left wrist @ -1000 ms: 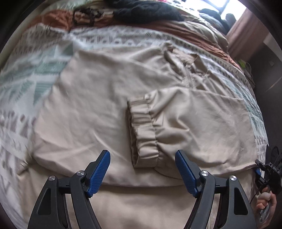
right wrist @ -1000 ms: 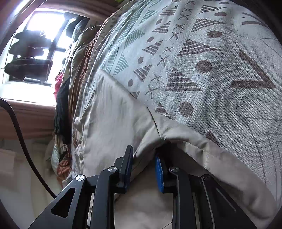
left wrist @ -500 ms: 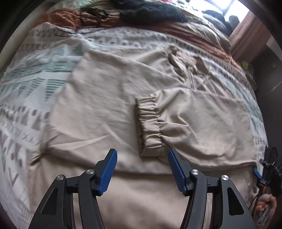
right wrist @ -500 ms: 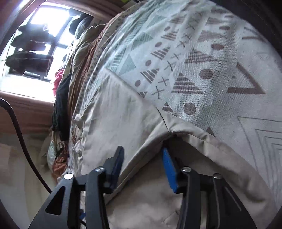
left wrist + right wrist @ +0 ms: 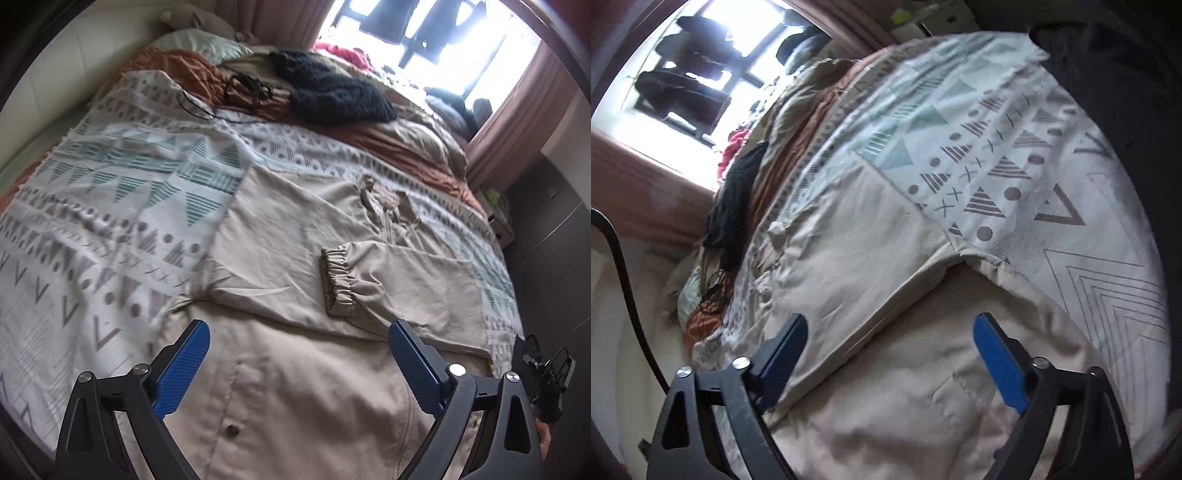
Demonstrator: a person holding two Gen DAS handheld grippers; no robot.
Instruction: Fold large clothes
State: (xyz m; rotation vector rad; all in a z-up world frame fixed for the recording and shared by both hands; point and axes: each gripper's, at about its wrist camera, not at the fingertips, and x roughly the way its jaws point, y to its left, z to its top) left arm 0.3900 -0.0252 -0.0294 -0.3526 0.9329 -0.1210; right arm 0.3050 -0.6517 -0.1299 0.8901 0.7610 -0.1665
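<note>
Beige cotton-like cloth makes up the jacket [image 5: 295,258], which lies spread flat on a patterned bedspread [image 5: 110,206] printed with teal and brown triangles, dots and crosses. One sleeve [image 5: 399,288] is folded across the body, its gathered elastic cuff [image 5: 334,284] resting near the middle of the garment, and the collar and zip sit further up toward the far side of the bed. A button [image 5: 232,429] shows on the near part of the cloth.

From the left wrist view, the left gripper [image 5: 295,369] hangs above the near part of the jacket with its blue pads [image 5: 183,369] spread wide; its jaws have just been opening, and nothing is between them but the fabric lying below, untouched. The cuff lies just beyond the pads.

From the right wrist view, the right gripper [image 5: 890,362] also stands wide apart, its jaws having just been opening, with the jacket's [image 5: 849,258] folded edge running beneath and between the pads, not pinched by them.

Farther off lie a dark knitted garment [image 5: 332,92], a rust-brown blanket [image 5: 177,70] and a bright window [image 5: 424,26] with pink curtains [image 5: 517,110].
</note>
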